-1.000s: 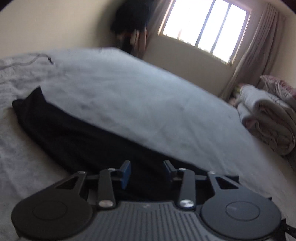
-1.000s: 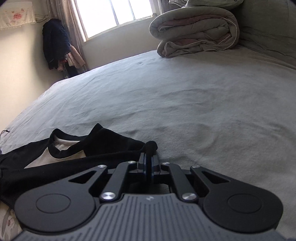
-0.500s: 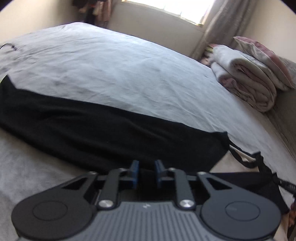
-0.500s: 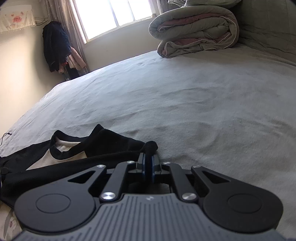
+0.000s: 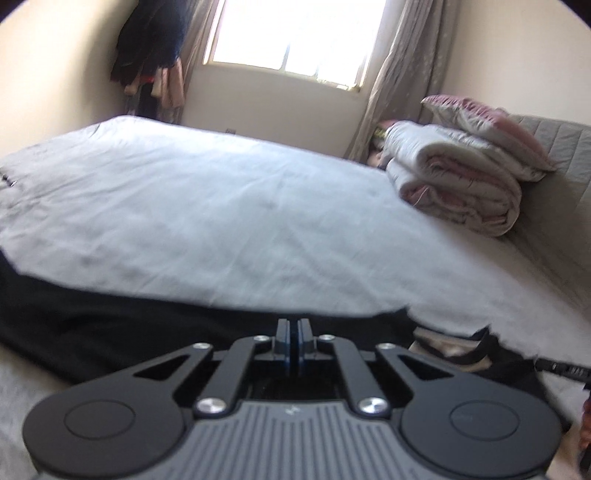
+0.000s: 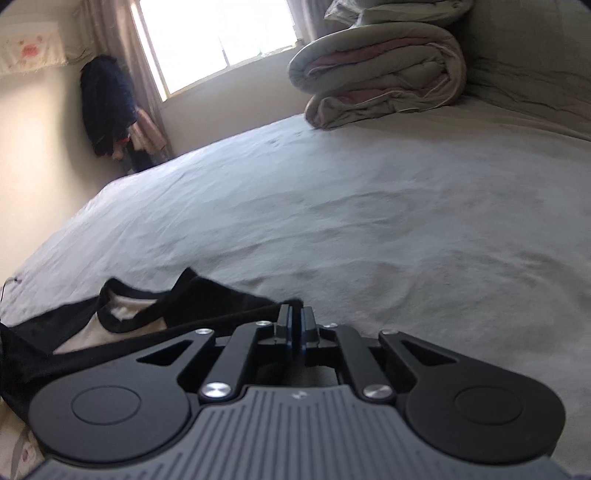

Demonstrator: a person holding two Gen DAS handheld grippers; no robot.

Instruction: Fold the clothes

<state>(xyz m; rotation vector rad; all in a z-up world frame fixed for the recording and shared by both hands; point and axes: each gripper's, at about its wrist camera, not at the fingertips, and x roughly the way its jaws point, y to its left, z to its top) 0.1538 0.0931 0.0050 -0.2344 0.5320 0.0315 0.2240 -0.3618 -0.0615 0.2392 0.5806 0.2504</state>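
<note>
black garment (image 5: 110,325): 1
grippers: 2, left (image 5: 294,334), right (image 6: 295,323)
rolled duvet (image 6: 380,70): 1
window (image 5: 295,33): 1

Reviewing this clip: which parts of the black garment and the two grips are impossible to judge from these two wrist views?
- Left wrist view: the left gripper hides the black garment edge it is shut on; motion blur softens the cloth.
- Right wrist view: the right gripper covers its pinch point, so the amount of fabric held is unclear.
- Both views: the garment's near and left parts are cut off by gripper bodies and frame edges.
</note>
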